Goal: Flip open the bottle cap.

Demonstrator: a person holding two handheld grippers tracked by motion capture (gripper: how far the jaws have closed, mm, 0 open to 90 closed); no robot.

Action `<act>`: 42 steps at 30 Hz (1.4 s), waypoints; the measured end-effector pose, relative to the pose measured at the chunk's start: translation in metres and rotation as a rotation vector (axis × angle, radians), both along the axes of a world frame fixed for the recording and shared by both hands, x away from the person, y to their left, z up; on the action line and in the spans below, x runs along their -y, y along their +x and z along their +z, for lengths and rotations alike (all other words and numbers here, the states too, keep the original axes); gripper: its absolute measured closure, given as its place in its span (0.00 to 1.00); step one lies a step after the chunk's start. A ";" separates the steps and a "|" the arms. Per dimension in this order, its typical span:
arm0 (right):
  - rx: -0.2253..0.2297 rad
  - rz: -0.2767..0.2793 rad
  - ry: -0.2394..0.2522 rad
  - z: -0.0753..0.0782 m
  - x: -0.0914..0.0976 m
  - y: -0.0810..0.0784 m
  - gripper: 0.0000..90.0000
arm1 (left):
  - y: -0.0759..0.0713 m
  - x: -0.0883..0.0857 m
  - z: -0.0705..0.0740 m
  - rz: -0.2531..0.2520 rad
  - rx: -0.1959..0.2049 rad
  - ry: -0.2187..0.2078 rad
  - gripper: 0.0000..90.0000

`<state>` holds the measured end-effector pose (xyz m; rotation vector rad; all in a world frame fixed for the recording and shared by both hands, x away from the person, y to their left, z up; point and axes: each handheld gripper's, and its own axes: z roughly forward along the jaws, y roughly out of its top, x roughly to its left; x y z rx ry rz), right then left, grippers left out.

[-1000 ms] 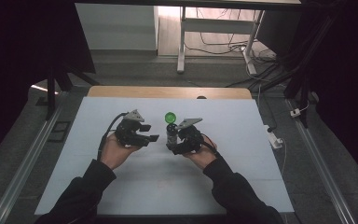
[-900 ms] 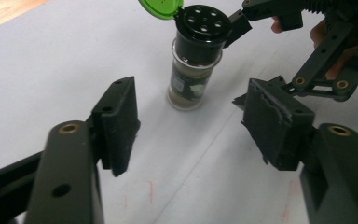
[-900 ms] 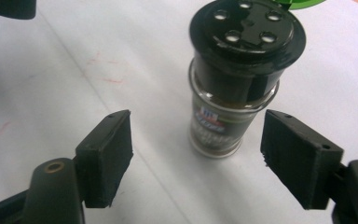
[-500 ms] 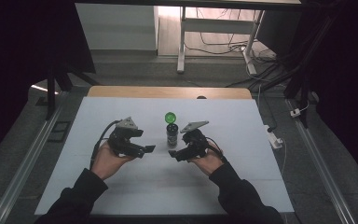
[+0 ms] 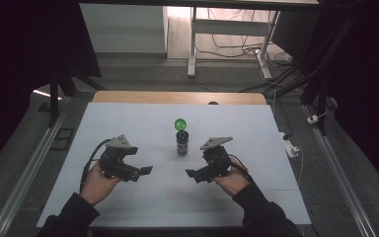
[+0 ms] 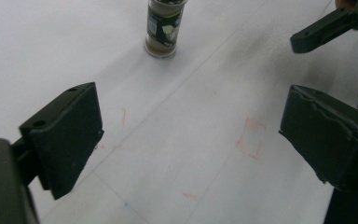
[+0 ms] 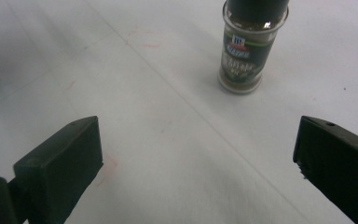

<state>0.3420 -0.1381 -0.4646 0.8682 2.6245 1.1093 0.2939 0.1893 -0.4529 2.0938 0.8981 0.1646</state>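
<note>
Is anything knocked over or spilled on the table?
No, nothing is spilled. The spice jar stands upright on the white table. Its green lid lies apart, just behind it, so the jar looks uncapped. Both the left gripper and right gripper are open with nothing between their jaws.
</note>
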 end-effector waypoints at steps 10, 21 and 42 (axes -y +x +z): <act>0.032 -0.024 0.030 0.007 0.026 -0.020 0.00 | -0.028 -0.025 -0.005 0.068 -0.005 -0.023 0.00; 0.052 -0.095 0.042 0.011 0.064 -0.042 0.00 | -0.060 -0.052 -0.006 0.127 0.022 -0.045 0.00; 0.074 -0.305 0.052 0.007 0.136 -0.083 0.00 | -0.105 -0.101 -0.022 0.255 -0.008 -0.074 0.00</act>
